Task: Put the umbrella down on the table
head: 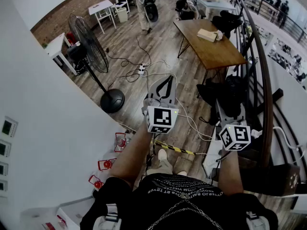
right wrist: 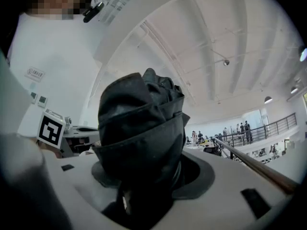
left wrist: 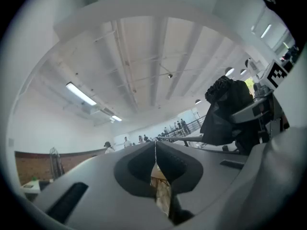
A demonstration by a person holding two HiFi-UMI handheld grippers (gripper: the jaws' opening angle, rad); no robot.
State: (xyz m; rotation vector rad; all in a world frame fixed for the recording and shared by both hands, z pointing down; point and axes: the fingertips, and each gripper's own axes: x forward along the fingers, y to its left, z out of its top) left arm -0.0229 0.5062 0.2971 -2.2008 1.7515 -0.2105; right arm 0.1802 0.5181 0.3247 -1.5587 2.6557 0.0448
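A folded black umbrella [right wrist: 141,123] fills the right gripper view, and my right gripper [right wrist: 144,174] is shut on its bundled fabric. In the head view the right gripper [head: 229,108] is held level at the right, with the umbrella [head: 229,91] sticking out ahead of it. The wooden table [head: 211,49] stands farther ahead, well apart from the umbrella. My left gripper [head: 167,78] is held level at the middle, its jaws meeting with nothing between them. In the left gripper view the left gripper [left wrist: 155,150] is shut and the umbrella [left wrist: 224,110] shows at the right.
A flat box [head: 207,34] lies on the wooden table. A standing fan [head: 88,49] is at the left, with a power strip [head: 142,70] and cables on the wood floor. A curved handrail [head: 263,80] runs along the right. White tables [head: 103,6] stand at the back.
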